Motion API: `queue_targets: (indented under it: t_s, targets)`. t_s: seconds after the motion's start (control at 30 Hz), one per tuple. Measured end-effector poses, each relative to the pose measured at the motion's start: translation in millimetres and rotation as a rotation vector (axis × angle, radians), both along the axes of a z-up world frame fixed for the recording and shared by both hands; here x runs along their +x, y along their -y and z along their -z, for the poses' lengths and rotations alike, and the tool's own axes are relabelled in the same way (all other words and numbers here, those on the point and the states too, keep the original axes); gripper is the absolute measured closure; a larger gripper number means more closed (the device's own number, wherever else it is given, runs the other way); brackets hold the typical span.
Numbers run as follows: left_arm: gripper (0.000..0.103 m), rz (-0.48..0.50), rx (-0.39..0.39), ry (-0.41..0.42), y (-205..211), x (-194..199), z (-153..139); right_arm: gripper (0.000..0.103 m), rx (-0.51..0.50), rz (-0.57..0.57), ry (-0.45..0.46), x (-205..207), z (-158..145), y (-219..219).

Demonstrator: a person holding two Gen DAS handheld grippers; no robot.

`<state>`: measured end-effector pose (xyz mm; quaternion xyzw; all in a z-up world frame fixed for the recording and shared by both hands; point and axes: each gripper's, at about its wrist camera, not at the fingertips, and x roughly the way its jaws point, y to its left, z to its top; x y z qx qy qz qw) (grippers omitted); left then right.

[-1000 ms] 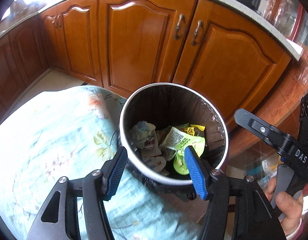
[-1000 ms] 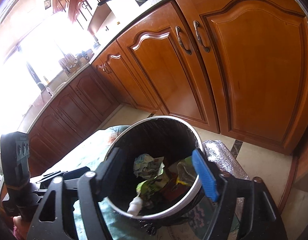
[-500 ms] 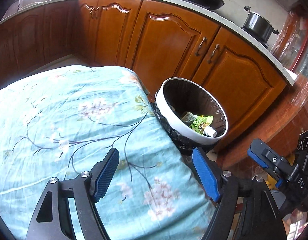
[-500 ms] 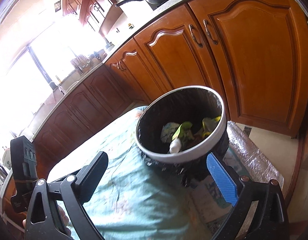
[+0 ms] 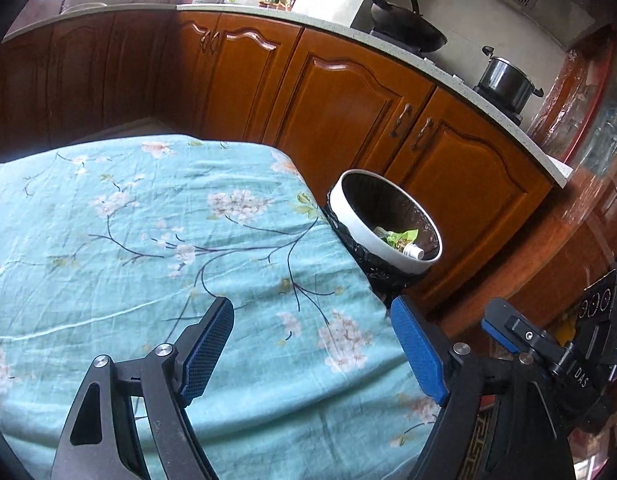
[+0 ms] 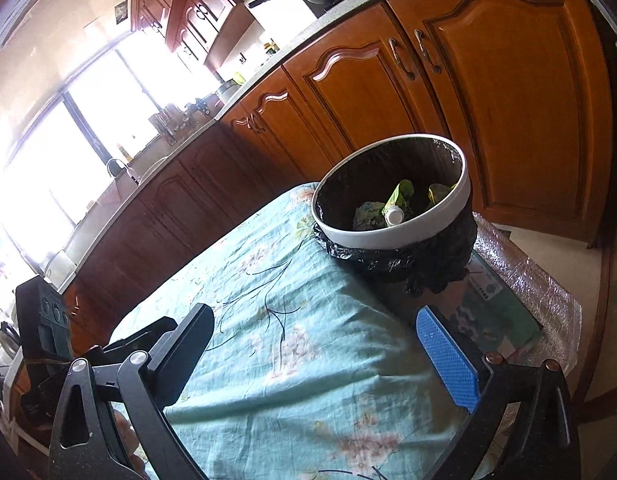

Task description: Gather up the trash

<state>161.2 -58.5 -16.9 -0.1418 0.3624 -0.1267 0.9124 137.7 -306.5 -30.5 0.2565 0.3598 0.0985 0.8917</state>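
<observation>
A round white-rimmed trash bin [image 5: 378, 236] with a black liner stands at the far right corner of the table; it also shows in the right wrist view [image 6: 396, 236]. Inside lie green wrappers [image 5: 400, 237], crumpled paper [image 6: 368, 214] and a small white bottle [image 6: 393, 215]. My left gripper [image 5: 314, 346] is open and empty above the teal floral tablecloth [image 5: 148, 240]. My right gripper [image 6: 324, 356] is open and empty, back from the bin over the cloth [image 6: 292, 344]. The right gripper's body [image 5: 548, 344] shows at the lower right of the left wrist view.
Wooden kitchen cabinets [image 5: 348, 100] run behind the table under a pale counter. A black wok [image 5: 408, 32] and a pot [image 5: 506, 78] sit on the stove. A foil-covered mat [image 6: 540, 280] lies on the floor by the bin.
Both grippers have pulled back and up from above the bin's mouth. The bin now sits farther off and the tablecloth fills the foreground. Both stay open and empty.
</observation>
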Motion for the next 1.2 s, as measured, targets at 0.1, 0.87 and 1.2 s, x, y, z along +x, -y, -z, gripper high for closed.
queue_targets:
  t_s: [0.1,0.87,1.2]
  targets:
    - [0.01,-0.041,0.034,0.084,-7.2,-21.3,-16.7,0.001,-0.082,0.013,0.072,-10.9,-29.3,-8.5]
    - [0.001,-0.202,0.326,0.307,9.8,-110.6,-12.6,0.0,-0.329,0.095,0.269,-55.2,-28.4,-43.8]
    - [0.001,-0.188,0.334,0.309,2.3,-104.5,-10.6,0.0,-0.331,0.089,0.275,-57.9,-28.6,-47.4]
